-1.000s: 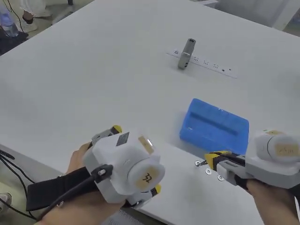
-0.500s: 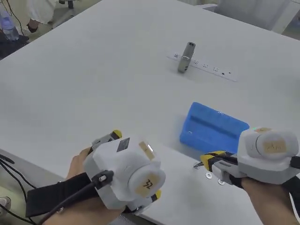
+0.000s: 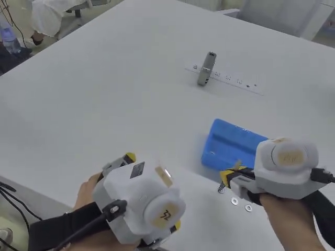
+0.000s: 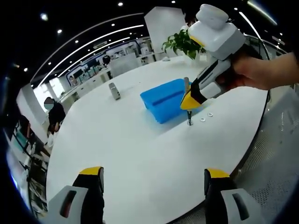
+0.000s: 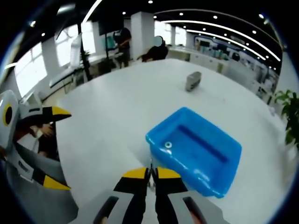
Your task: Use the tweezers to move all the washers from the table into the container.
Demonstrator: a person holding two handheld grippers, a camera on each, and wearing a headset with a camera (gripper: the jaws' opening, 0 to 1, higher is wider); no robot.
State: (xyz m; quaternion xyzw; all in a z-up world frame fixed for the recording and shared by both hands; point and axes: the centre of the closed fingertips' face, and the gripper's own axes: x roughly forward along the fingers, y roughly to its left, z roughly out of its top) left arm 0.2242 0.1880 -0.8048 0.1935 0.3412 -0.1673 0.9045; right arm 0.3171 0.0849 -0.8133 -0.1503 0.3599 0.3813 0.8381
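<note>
Your right hand-held gripper [image 3: 226,178] is squeezed tight on the tweezers [image 4: 189,119], and your hand tips it down so the tweezers point at the desk [image 3: 104,94]. The tips are close to 2 washers [image 4: 202,119] on the desk, just beside the blue container [image 3: 230,140], and 1 washer [image 5: 167,145] lies inside it. Your left hand-held gripper [image 4: 153,179] sits low near the desk edge, jaws wide apart and holding nothing, well away from the container.
</note>
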